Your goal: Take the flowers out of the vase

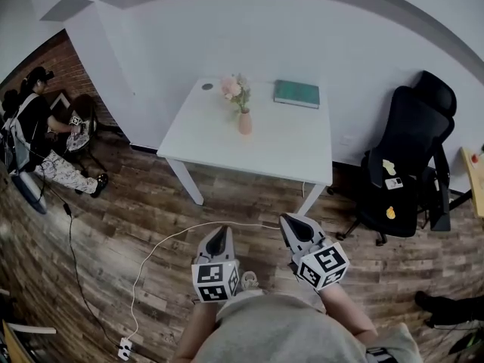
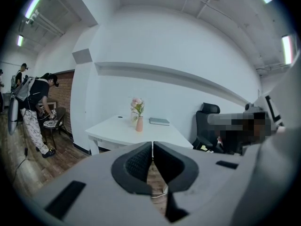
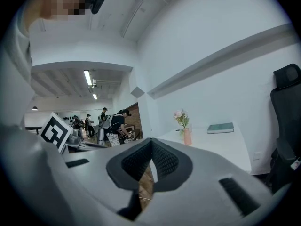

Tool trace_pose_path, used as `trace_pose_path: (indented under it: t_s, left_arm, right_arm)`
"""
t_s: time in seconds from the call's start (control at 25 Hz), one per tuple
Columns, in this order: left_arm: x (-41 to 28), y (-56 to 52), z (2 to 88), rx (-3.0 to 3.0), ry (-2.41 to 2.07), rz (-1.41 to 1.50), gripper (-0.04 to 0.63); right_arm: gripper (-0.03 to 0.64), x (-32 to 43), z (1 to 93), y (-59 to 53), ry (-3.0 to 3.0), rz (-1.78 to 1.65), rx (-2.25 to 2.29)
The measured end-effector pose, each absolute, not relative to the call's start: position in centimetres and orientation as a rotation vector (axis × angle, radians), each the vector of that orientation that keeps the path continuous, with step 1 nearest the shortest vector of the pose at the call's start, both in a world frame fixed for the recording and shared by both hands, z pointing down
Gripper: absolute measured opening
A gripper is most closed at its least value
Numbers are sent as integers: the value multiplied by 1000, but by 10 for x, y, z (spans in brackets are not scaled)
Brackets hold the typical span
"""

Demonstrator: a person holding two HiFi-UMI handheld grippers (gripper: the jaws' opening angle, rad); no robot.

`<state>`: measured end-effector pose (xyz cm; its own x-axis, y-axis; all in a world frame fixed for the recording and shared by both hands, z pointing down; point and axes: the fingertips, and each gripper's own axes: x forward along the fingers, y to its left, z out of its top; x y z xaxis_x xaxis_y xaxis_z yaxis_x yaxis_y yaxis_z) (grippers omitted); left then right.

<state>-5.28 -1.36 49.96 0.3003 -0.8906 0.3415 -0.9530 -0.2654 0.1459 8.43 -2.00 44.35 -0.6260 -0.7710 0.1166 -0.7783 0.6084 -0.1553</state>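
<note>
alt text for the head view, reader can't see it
Seen from above, a person holds the left gripper and right gripper, both shut, over a wood floor, short of a white table. On it are a pink vase of flowers and a green book; a black office chair stands beside it.

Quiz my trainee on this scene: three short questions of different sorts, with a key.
1. True or false: the flowers are already out of the vase.
2. What else lies on the table, behind the vase? A) a book B) a mug C) a laptop
3. Fill in: the fingers of the left gripper and the right gripper are ____ (open or shut), with nothing between them.

Key: 1 false, the flowers stand in the vase; 2 A; 3 shut.
</note>
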Motion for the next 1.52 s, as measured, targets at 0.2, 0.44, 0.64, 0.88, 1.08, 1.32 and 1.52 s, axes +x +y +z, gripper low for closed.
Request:
trace_pose_path:
  t_s: [0.2,0.44,0.64,0.88,1.08,1.32,1.52]
  left_arm:
    - [-64,-50,503,2259,-1650,277,9]
    - [-74,-93,505,2278,-1630,277,9]
    - [-86,-121,507,2280,-1635,271,9]
    - [-99,-143,511,2280,-1625,277,9]
    - [-107,-153,516,2262,-1617,289,9]
    - [-115,-165,524,2233,-1621,293,9]
    - [-125,-184,533,2199,-1644,299,9]
  right_arm:
    - [0,72,444,-55,-2779,298,1353]
    - [2,63,446,-98,-2772,299,1384]
    - [2,52,450,-125,-2770,305,1388]
    - [3,38,457,-148,-2756,308,1382]
    - [25,34,464,-161,-2729,320,1375]
    - [47,32,470,-183,-2705,324,1364]
    - [73,27,474,-211,-2706,316,1339]
